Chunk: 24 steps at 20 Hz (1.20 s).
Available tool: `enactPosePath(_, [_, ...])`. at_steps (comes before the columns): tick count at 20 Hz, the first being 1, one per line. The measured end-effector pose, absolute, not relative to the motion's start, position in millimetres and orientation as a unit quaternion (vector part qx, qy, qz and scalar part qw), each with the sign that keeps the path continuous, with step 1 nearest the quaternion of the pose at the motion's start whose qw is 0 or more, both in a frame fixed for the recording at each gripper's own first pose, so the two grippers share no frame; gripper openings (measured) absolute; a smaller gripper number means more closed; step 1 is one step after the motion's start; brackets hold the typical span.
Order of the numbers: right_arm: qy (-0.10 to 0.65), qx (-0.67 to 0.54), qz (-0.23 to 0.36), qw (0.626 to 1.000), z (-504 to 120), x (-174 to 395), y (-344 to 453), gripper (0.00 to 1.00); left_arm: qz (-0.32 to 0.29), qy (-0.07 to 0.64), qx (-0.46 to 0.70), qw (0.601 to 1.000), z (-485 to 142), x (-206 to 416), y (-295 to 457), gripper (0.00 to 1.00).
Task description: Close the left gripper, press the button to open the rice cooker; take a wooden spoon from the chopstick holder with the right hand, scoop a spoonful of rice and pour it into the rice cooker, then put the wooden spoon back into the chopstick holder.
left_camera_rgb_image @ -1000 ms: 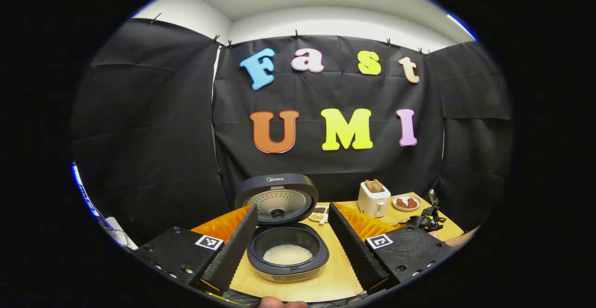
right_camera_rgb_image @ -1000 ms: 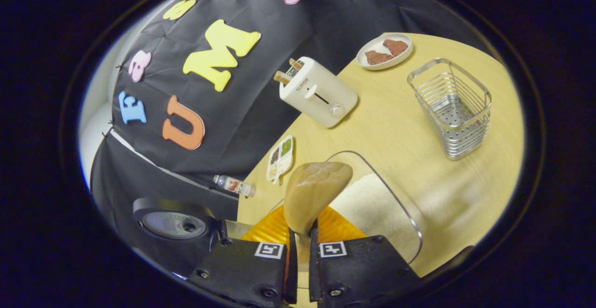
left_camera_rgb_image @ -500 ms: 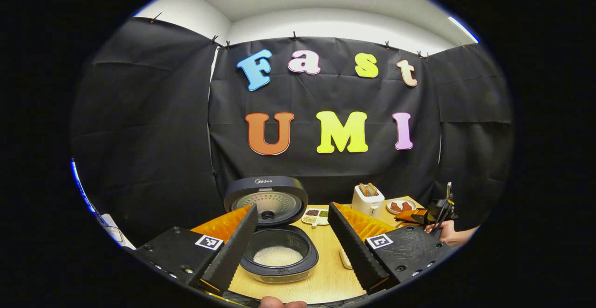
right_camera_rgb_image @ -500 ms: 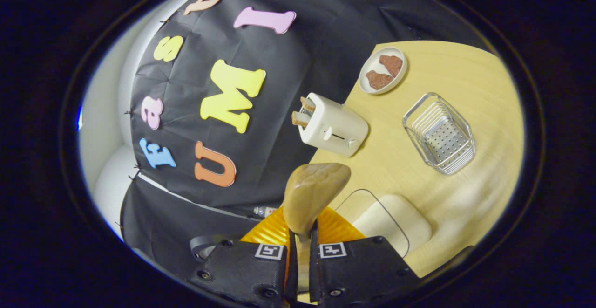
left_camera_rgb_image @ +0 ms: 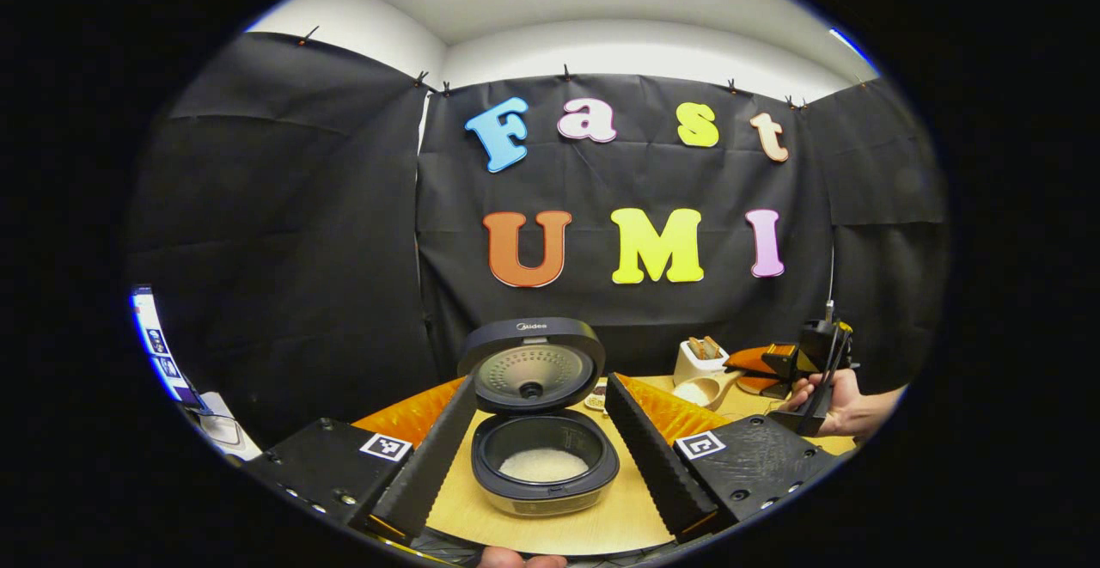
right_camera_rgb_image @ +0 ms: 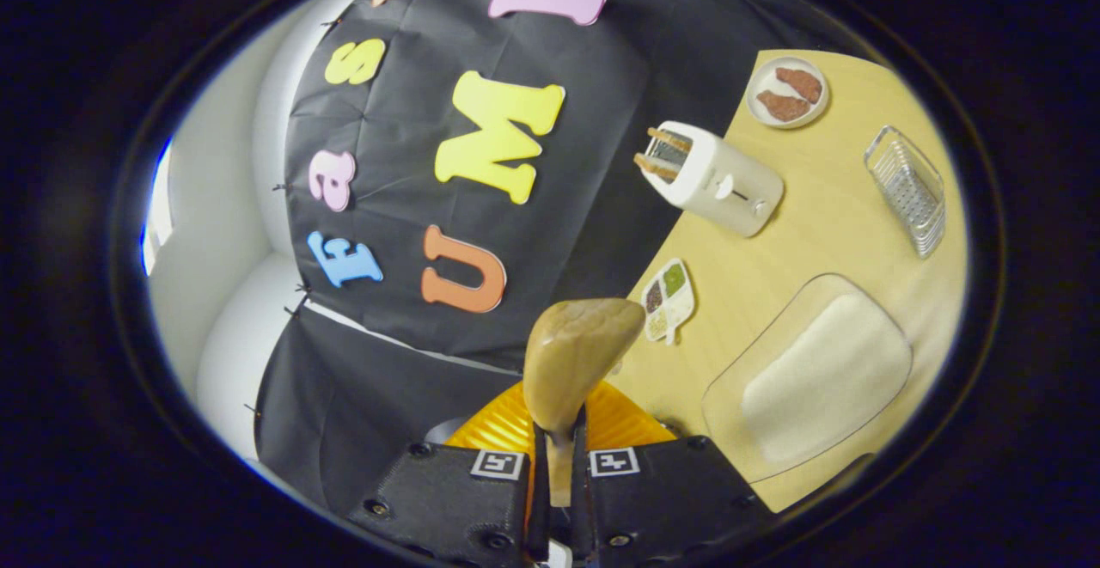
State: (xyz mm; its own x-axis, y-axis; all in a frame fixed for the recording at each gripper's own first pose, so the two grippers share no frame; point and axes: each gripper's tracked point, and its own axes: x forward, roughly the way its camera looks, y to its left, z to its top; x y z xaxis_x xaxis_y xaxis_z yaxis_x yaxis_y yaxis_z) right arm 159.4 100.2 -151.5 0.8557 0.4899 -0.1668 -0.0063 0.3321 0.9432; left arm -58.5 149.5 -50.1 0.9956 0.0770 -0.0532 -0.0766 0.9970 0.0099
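We now see the right gripper (left_camera_rgb_image: 778, 360) lifted above the table (left_camera_rgb_image: 550, 534) beside the toaster (left_camera_rgb_image: 698, 360) with the wooden spoon (right_camera_rgb_image: 574, 353), while the rice container (right_camera_rgb_image: 816, 375) and chopstick holder (right_camera_rgb_image: 909, 188) sit farther off in its view.
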Motion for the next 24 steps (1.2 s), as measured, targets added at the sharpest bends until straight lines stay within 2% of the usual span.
enactPosePath(8, [0.263,0.500,0.204,0.800,-157.4,162.2,215.9,0.15,0.075,0.033,0.002,0.997,-66.9,-78.4,198.3,0.96])
enactPosePath(15, [0.279,0.343,0.199,0.875,-189.2,165.0,259.6,0.14,0.076,0.033,0.000,0.997,-73.2,-86.3,217.3,0.96])
enactPosePath(24, [0.252,0.199,0.194,0.927,-187.2,168.7,284.6,0.15,0.082,0.035,-0.008,0.996,-80.6,-87.3,228.7,0.96])
